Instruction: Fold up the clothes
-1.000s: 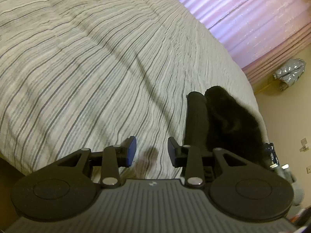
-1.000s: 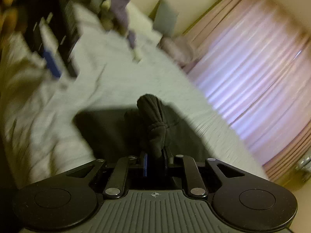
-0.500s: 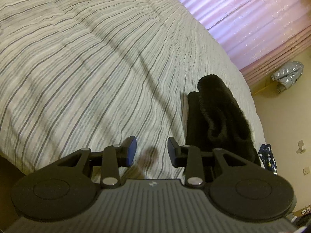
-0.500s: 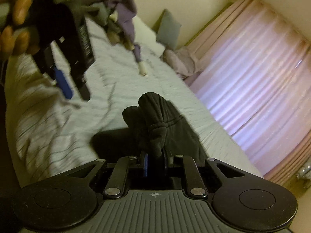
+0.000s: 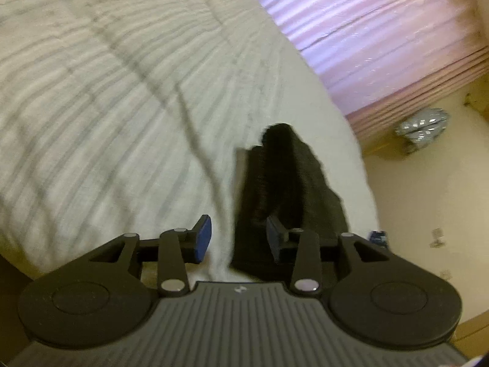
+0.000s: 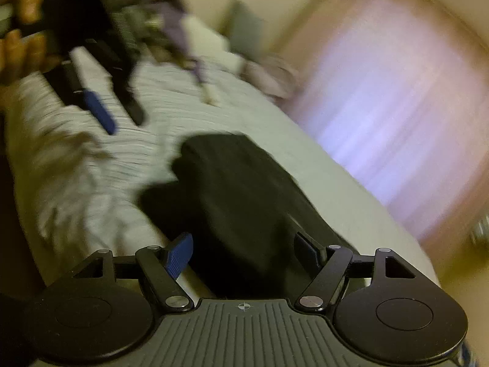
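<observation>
A: Where is the dark garment, and what are the claws doing?

B: It lies folded into a long strip near the bed's curtain-side edge, close to the near corner. The right claw is opening; its jaws stand wide, the cloth lies below and between them, and neither pad presses on it. The left claw is also opening, about half apart. It hangs over the bedspread beside the garment and grips nothing.

A: How should the step in hand be done well?

B: The release looks like the end of a fold. In my judgement the right claw should clear the cloth without snagging the top layer. The left claw can then press or square the strip's near end, keeping the edges aligned.

A: What does each view add?

B: The right wrist view shows a hand holding the left claw, plus a heap of other clothes toward the bed's far end. The left wrist view shows the garment's raised far tip and the floor beyond the bed's edge. Both views are blurred.
</observation>
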